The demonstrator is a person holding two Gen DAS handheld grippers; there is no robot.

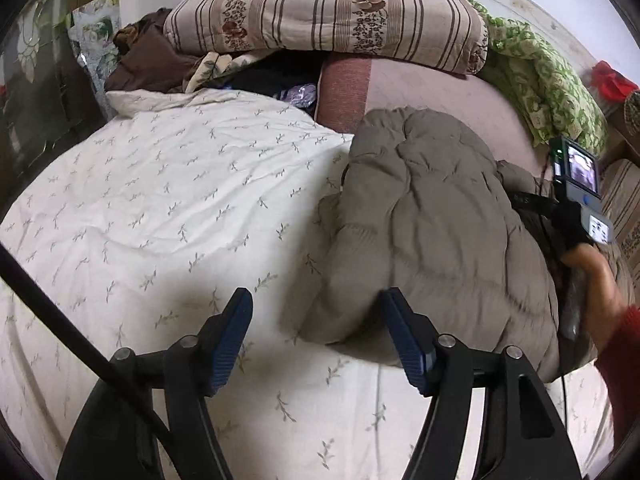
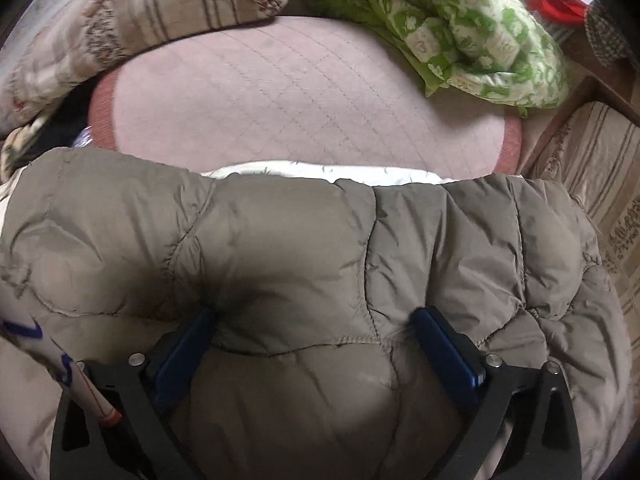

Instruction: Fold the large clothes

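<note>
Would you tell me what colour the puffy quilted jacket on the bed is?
Greyish-brown taupe; the puffy quilted jacket shows best in the right wrist view.

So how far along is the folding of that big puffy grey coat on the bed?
Done: the grey quilted coat already lies bundled in a compact heap on the white sprigged sheet. In hand: the right gripper straddles a padded bulge, jaws wide; the left gripper is open beside the hem. Left: gripping, squaring and flattening the bundle.
</note>
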